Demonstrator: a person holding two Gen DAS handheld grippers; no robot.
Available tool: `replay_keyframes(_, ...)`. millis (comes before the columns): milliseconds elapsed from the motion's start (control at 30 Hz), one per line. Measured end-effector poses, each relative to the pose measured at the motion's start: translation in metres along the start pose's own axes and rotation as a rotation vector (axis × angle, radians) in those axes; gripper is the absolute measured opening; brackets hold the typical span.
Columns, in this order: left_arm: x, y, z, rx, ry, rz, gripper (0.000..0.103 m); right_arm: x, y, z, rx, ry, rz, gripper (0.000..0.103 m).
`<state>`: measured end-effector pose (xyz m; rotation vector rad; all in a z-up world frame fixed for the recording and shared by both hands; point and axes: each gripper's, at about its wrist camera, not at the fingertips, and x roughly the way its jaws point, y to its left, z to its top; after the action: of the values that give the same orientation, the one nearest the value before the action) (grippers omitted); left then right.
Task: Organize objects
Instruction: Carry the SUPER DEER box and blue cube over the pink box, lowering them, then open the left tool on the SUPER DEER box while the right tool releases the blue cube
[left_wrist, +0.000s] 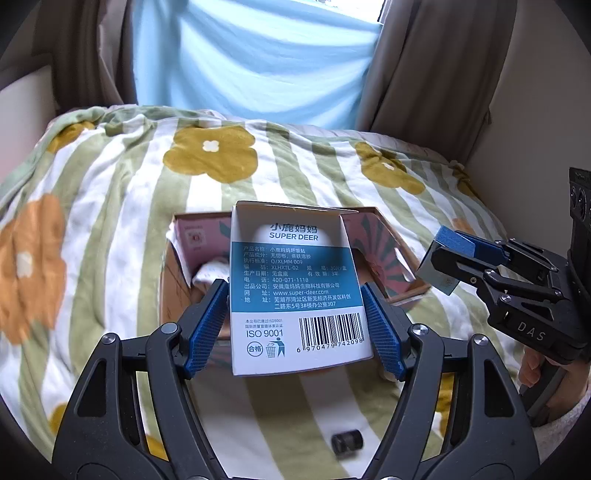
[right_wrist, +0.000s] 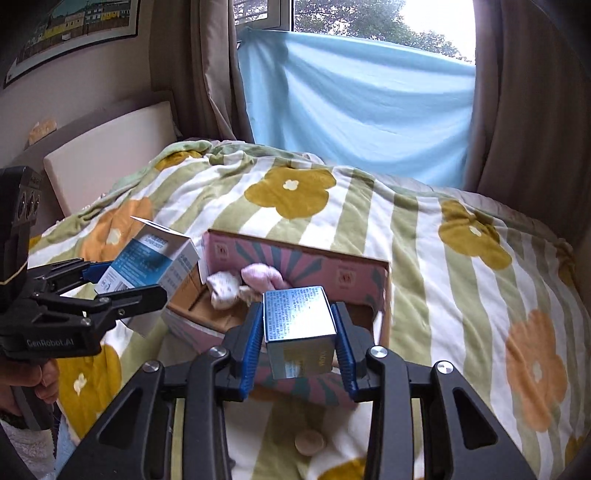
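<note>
Left gripper: blue pads pressed against both sides of a white-and-blue carton printed "SUPER DEER", barcode face toward the camera, top flap open. The carton is held off the bedding, in front of and partly above the near-left part of an open cardboard box. In the right wrist view the same carton is tilted, just beside the box's left wall.

Right gripper: pads pinching a small silver-blue box with fine print on its top face. It hangs over the near edge of the cardboard box. From the left wrist view this gripper comes in from the right, level with the box's right wall; the silver-blue box shows only as a sliver between its pads.

Around: both held items and both grippers crowd the near side of the cardboard box, covering much of its opening. A small dark cylinder, blurred, lies on the blanket close to the left gripper. A pale round disc lies on the blanket close to the right gripper.

Container: the cardboard box has pink patterned inner walls and stands open on the striped, flowered blanket. Inside, toward the far-left corner, a white patterned cloth bundle touches a pink cloth bundle. Bare brown floor shows beside them.

Beyond: a light blue sheet hangs across the window, between brown curtains.
</note>
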<state>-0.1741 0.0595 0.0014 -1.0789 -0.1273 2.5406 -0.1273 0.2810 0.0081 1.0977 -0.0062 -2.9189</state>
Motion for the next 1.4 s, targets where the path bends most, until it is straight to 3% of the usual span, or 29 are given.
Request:
replay_keyframes(233,0.058,0.03,0.027,-0.018,0.092,0.001,0.07,0.064,-0.005,0.024,0.056,0.081,0.041,0.034)
replay_keyframes(433,0.107,0.049,0.023,-0.048,0.175,0.007,0.07,0.115,-0.008,0.017,0.082,0.184,0.053,0.034)
replay_keyframes(733,0.129,0.058,0.01,-0.059,0.248,-0.007,0.07,0.137,-0.017,0.007,0.125,0.242,0.089,0.033)
replay_keyframes(767,0.129,0.057,0.011,-0.064,0.25,-0.001,0.071,0.138,-0.018,0.008,0.138,0.239,0.108,0.033)
replay_keyframes(800,0.129,0.057,0.012,-0.07,0.25,0.008,0.079,0.137,-0.019,0.008,0.151,0.229,0.124,0.033)
replay_keyframes(833,0.128,0.057,0.012,-0.071,0.251,0.022,0.103,0.135,-0.02,0.009,0.161,0.221,0.126,0.041)
replay_keyframes(867,0.127,0.057,0.011,-0.068,0.243,0.04,0.103,0.135,-0.021,0.01,0.168,0.223,0.113,0.061)
replay_keyframes(933,0.124,0.056,0.008,-0.054,0.229,0.065,0.103,0.134,-0.024,0.012,0.183,0.228,0.064,0.085)
replay_keyframes(1400,0.096,0.028,-0.007,0.065,0.15,0.14,0.103,0.119,-0.033,0.002,0.221,0.208,0.019,0.085)
